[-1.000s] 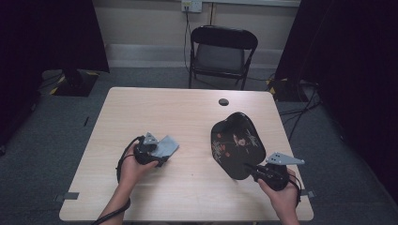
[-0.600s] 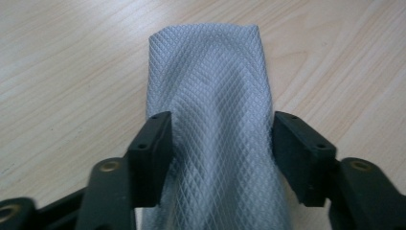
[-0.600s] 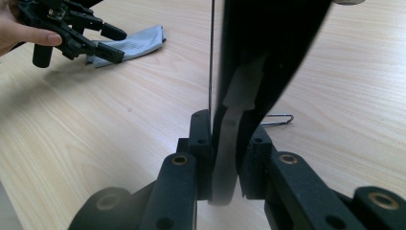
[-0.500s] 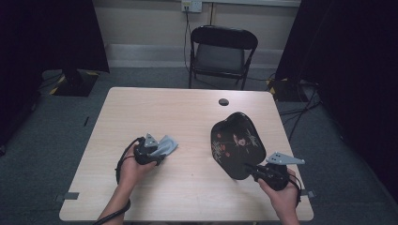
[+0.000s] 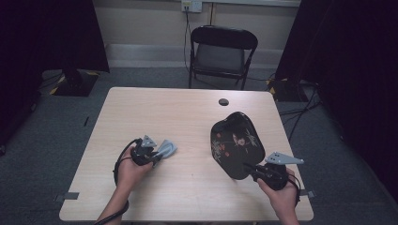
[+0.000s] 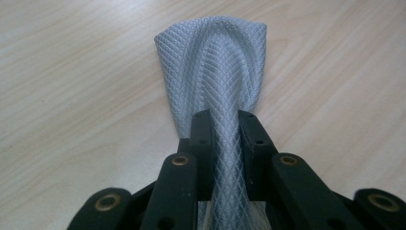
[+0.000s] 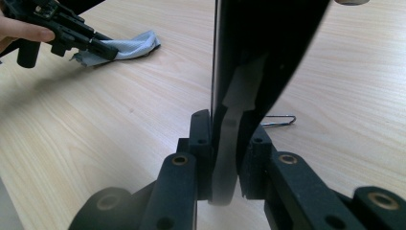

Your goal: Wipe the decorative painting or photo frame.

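A: What's around, apart from the work itself?

B: Light wood table [image 5: 187, 117]. Small dark round thing [image 5: 224, 101] near its far edge, can't tell what it is.

A: Behind the table?

B: Black folding chair [image 5: 220, 51], pushed back a bit, facing it. Grey carpet [image 5: 56, 136] all round. Wall outlet [image 5: 191, 5] w/ a cable hanging down. Dark curtains [image 5: 352, 56] both sides.

A: Anything small on the tabletop?

B: Bent wire clip [image 7: 280, 120], lying flat.

High view looks down on the table [image 5: 187, 117]; both close tongs views share its wood.
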`<move>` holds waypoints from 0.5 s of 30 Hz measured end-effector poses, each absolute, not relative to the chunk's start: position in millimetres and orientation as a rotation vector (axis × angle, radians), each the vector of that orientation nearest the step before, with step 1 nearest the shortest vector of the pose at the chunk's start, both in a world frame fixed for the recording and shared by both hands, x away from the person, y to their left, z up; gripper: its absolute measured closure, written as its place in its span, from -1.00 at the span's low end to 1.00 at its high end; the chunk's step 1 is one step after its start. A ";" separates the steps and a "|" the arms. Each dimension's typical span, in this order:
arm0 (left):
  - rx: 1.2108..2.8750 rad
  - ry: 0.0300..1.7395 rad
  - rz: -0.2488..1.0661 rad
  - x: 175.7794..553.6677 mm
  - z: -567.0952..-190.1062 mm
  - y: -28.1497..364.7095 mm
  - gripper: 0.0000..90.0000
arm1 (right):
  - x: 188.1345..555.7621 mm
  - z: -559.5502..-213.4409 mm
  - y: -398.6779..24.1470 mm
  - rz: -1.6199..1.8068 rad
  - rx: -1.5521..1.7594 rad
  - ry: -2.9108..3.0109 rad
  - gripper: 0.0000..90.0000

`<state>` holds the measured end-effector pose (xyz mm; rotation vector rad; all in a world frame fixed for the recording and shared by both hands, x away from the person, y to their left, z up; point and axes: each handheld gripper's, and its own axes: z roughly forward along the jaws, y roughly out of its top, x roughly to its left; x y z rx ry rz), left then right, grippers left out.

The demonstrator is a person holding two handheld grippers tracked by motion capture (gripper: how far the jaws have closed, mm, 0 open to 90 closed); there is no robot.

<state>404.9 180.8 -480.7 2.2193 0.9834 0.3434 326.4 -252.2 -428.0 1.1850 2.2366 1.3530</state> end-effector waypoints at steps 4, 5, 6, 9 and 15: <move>2.221 0.952 0.331 395.4 -480.9 175.6 0.72 | 326.6 -428.2 -252.4 1.356 1.184 2.238 0.75; 2.221 0.952 0.331 395.4 -480.9 175.6 0.66 | 326.6 -428.2 -252.4 1.356 1.184 2.238 0.75; 2.225 0.943 0.338 393.5 -480.6 174.8 0.57 | 326.7 -428.1 -252.1 1.354 1.184 2.238 0.75; 2.227 0.964 0.338 391.3 -478.0 174.1 0.35 | 326.7 -428.1 -252.2 1.354 1.184 2.238 0.75; 2.209 1.003 0.383 391.3 -475.9 178.8 0.06 | 326.8 -428.2 -252.3 1.356 1.183 2.239 0.75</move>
